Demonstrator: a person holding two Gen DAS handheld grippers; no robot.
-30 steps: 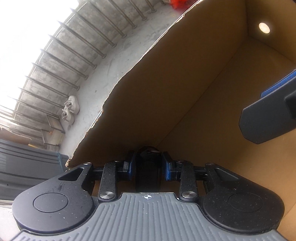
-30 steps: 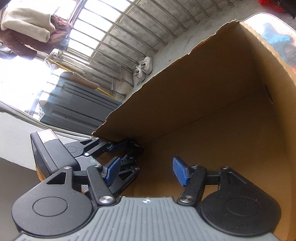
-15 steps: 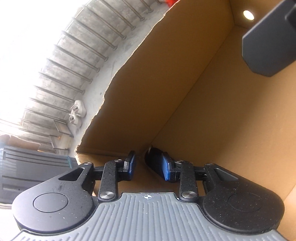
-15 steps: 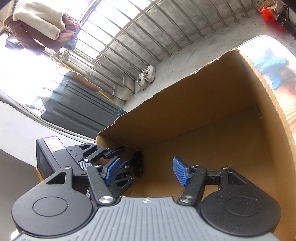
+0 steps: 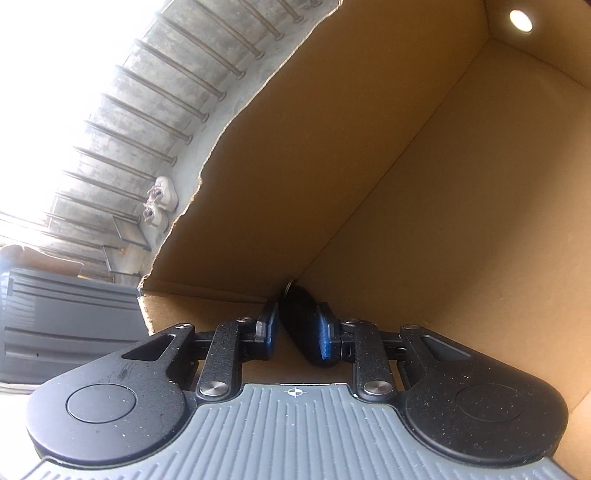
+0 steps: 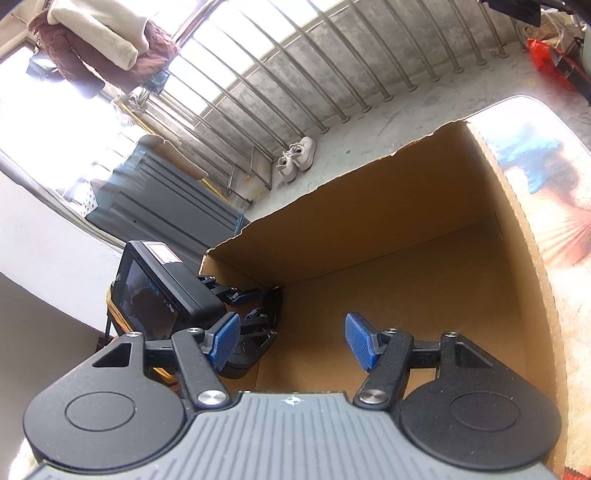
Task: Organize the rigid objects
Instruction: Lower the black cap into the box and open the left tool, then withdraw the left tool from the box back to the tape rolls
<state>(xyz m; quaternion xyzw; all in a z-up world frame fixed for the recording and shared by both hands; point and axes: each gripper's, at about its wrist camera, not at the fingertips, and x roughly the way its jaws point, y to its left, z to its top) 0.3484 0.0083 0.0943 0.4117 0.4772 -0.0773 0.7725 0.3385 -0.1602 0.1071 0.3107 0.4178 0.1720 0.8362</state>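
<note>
A small black oblong object (image 5: 303,325) lies tilted in the near corner of an open cardboard box (image 5: 369,147), leaning against the right finger of my left gripper (image 5: 295,330). That gripper's jaws stand a little apart with a gap on the left side, so it is open and low inside the box. My right gripper (image 6: 290,341) is open and empty, above the box floor (image 6: 406,302). In the right wrist view the left gripper's body and camera (image 6: 162,291) show at the box's left corner, with the black object (image 6: 275,301) beyond it.
The box has a torn upper edge (image 5: 236,110) and a round hole (image 5: 521,20) in its far wall. Outside are a concrete floor, a metal railing (image 6: 332,74), white shoes (image 6: 295,158), a grey case (image 6: 162,206) and a patterned surface (image 6: 554,206).
My left gripper has opened and let go of the black object, which now leans in the box corner. My right gripper has risen and drawn back; it has left the left wrist view.
</note>
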